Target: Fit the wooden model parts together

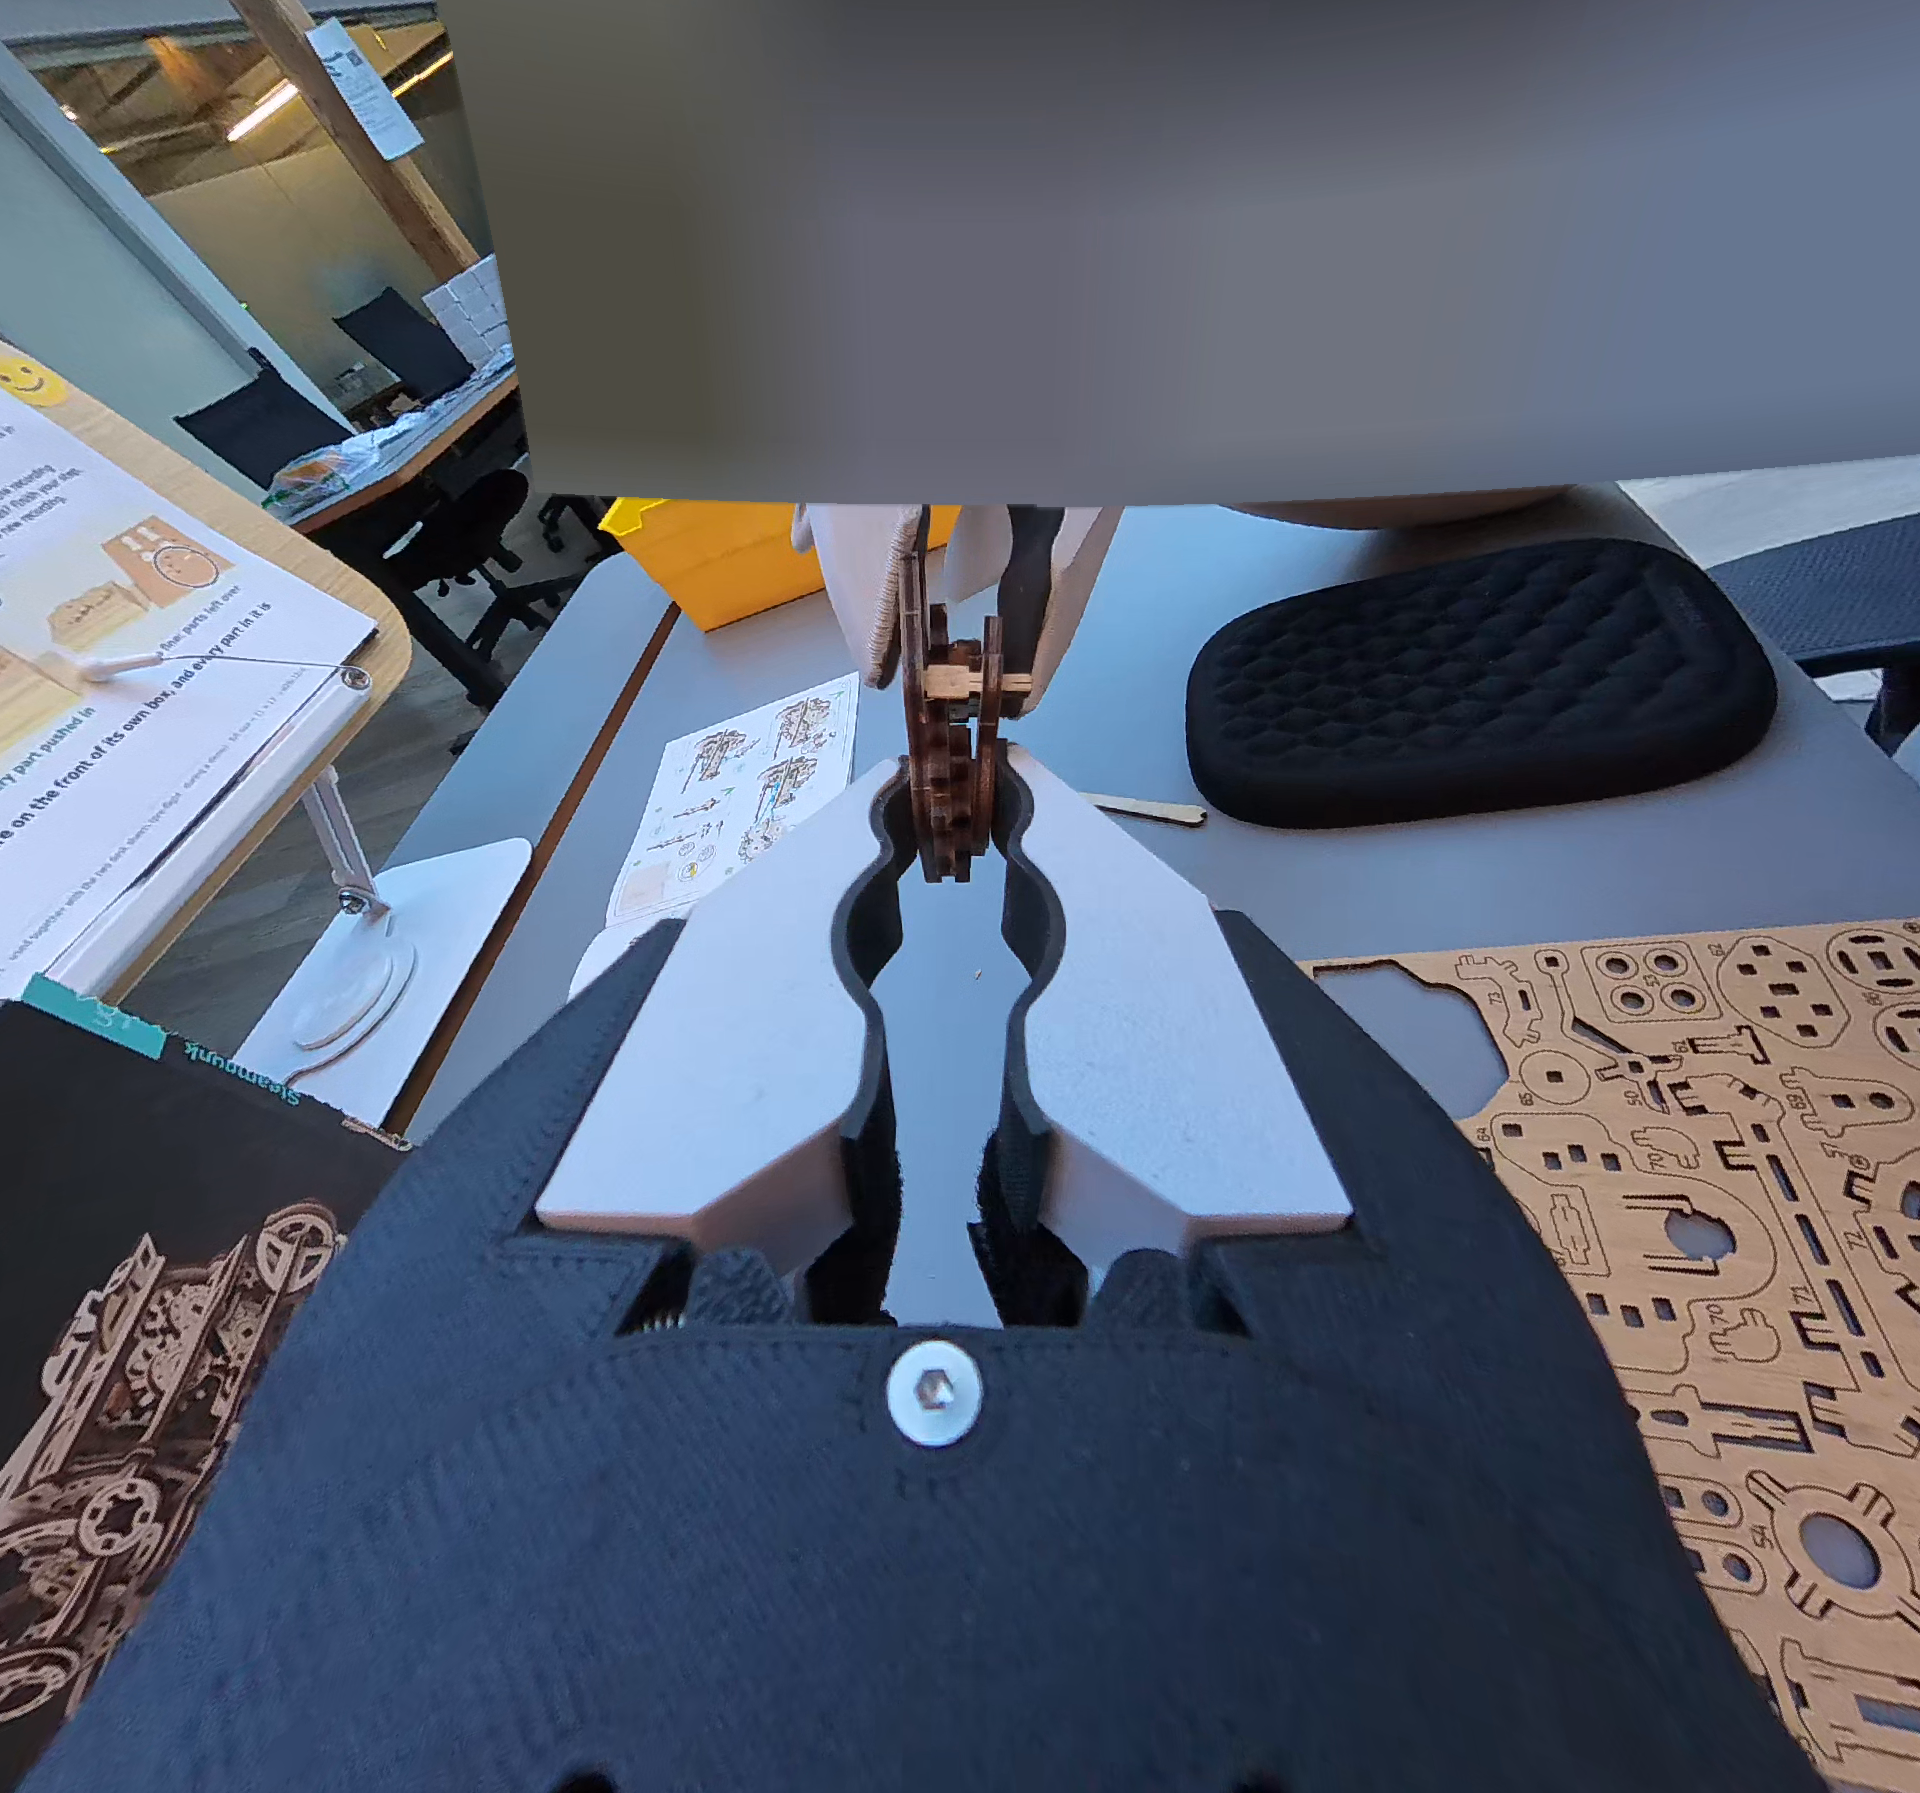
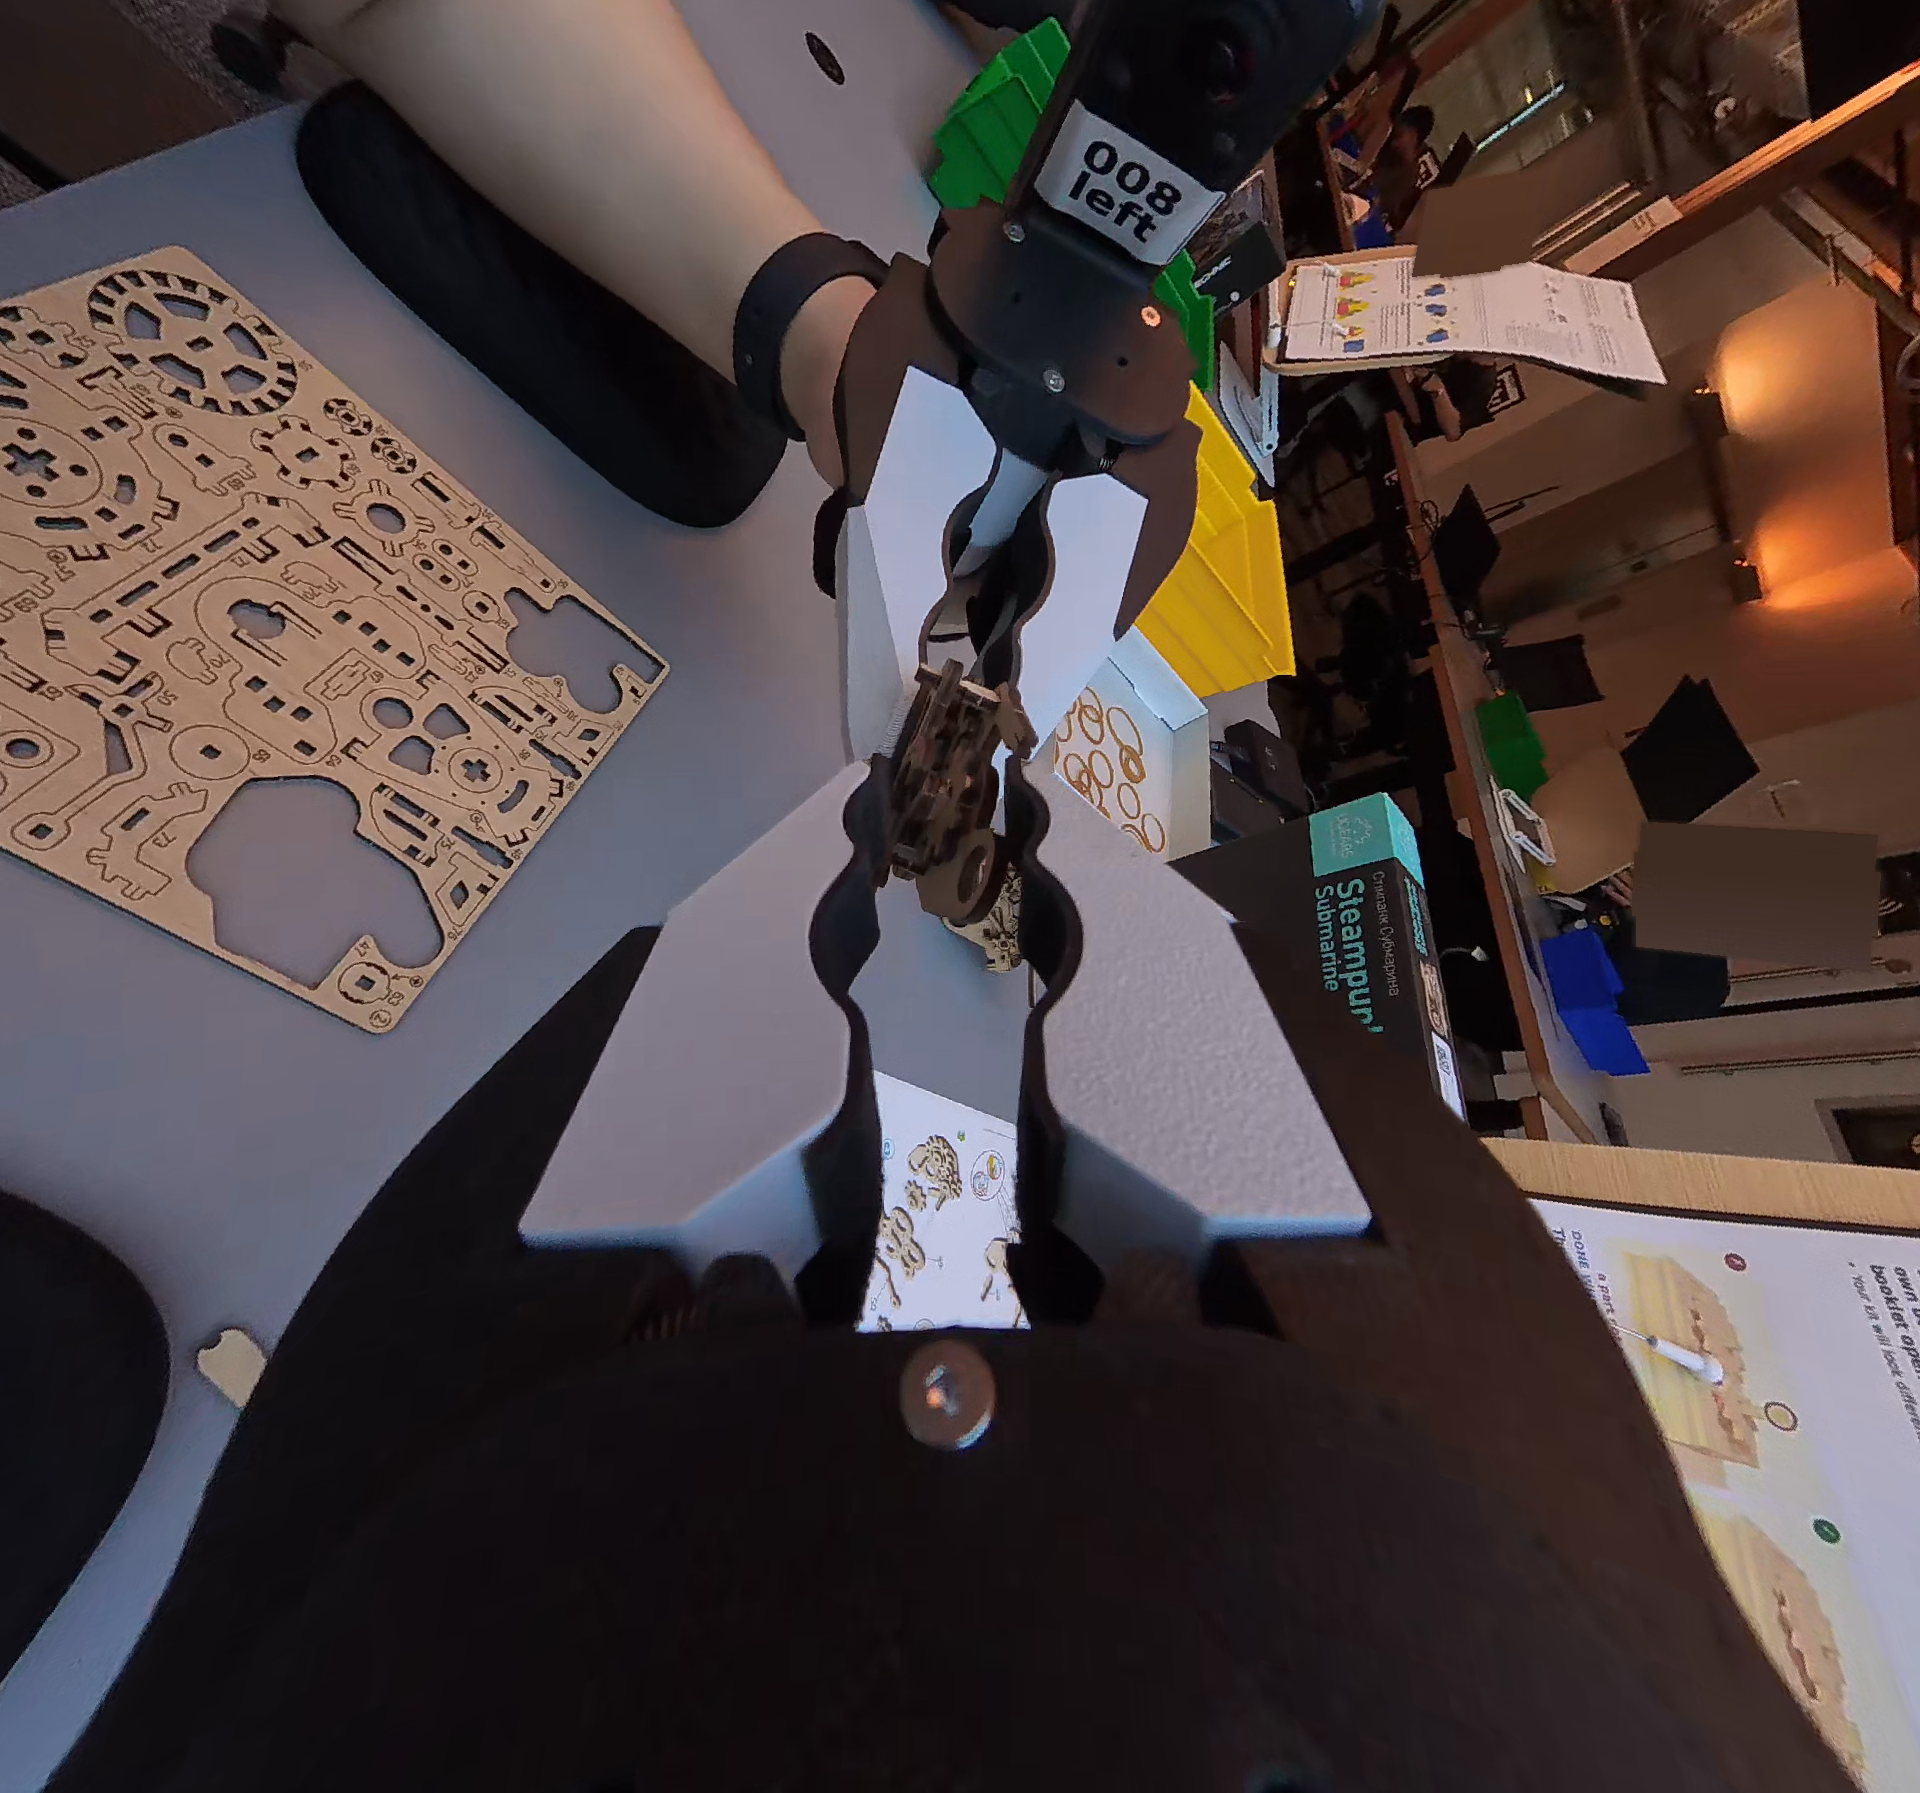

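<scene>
Right of your left jaws lies a black quilted pad [image 1: 1475, 683] on the grey counter [image 1: 1351, 870]; beyond them a yellow bin [image 1: 717, 559], left a paper stand [image 1: 343, 922].

Open-plan office — desks [image 1: 457, 434], swivel chairs [image 1: 488, 538]

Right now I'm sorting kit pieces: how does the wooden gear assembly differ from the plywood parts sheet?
The wooden gear assembly is dark brown, built up and held off the table between both hand-held grippers, left and right. The plywood parts sheet is pale, flat, lies on the table and has empty cut-outs. Both are laser-cut wood.
</scene>
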A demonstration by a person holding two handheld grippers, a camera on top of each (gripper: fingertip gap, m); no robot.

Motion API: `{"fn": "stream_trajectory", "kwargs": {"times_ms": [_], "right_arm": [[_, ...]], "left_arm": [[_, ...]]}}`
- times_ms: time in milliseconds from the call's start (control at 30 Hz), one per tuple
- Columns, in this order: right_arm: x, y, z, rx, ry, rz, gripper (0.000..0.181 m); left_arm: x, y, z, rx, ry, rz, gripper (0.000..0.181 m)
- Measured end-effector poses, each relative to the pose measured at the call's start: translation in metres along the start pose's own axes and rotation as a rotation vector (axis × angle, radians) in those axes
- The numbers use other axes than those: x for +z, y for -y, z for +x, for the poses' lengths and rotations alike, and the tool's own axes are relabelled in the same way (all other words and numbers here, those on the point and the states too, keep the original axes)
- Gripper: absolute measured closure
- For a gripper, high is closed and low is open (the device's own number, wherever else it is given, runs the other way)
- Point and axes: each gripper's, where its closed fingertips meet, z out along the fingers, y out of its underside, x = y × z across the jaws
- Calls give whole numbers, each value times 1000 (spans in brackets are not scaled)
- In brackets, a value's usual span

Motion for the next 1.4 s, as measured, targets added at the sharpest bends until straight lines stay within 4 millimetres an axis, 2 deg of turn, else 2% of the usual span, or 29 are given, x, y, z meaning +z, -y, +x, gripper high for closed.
{"fn": "stream_trajectory", "kwargs": {"times_ms": [267, 367, 467, 700, 867, 1233, 1333, 1400], "right_arm": [[-3, 0, 3, -37, -28, -39, 160], [-10, 1, 11, -34, -63, -39, 162], [-14, 2, 13, -28, -66, -34, 165], [-10, -5, 11, -26, -61, -84, 171], [-5, -12, 7, 3, -29, -117, 168], [3, -31, -10, 257, 139, -118, 172], [5, -36, -9, 301, 152, -125, 172], [5, -35, -5, 267, 118, -113, 172]], "left_arm": [[-2, -1, 0, -58, -31, -1, 170], [-3, -1, -2, -140, -65, 11, 170], [-3, -2, -1, -303, -139, 24, 170], [-2, -4, -2, -532, -231, 45, 170], [1, -8, 0, -595, -253, 20, 170], [8, -25, 9, -660, -287, -84, 170], [10, -31, 7, -662, -268, -106, 170], [9, -31, 4, -667, -255, -102, 170]]}}
